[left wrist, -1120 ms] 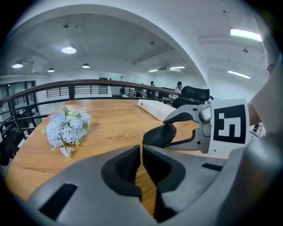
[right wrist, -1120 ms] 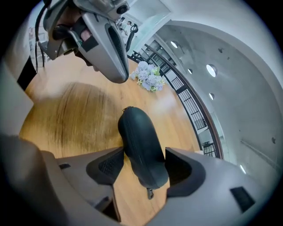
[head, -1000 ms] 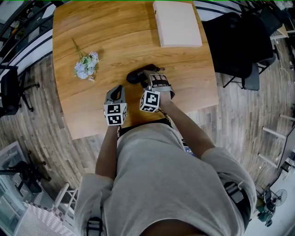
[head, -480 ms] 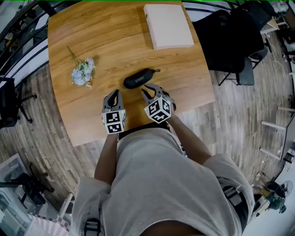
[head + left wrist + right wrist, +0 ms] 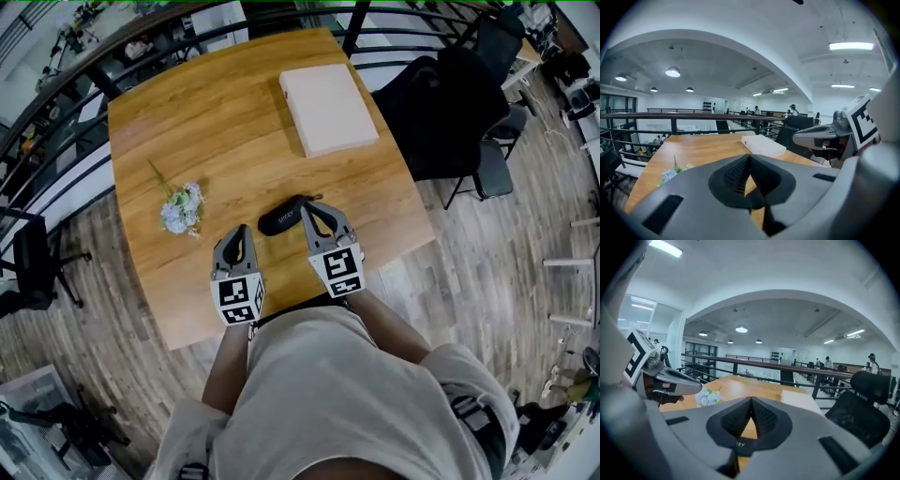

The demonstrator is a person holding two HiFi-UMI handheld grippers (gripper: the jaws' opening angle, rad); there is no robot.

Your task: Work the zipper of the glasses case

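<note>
The black glasses case (image 5: 284, 215) lies flat on the wooden table (image 5: 216, 122), near its near edge; no gripper holds it. The left gripper (image 5: 750, 156) has its jaws closed with nothing in them; it is to the left of the case. The right gripper (image 5: 751, 399) has just been closing its jaws; they meet on nothing, and the case's right end is just under its tip. Pale flowers (image 5: 181, 208) lie further left; a white box (image 5: 328, 110) sits on the far side.
</note>
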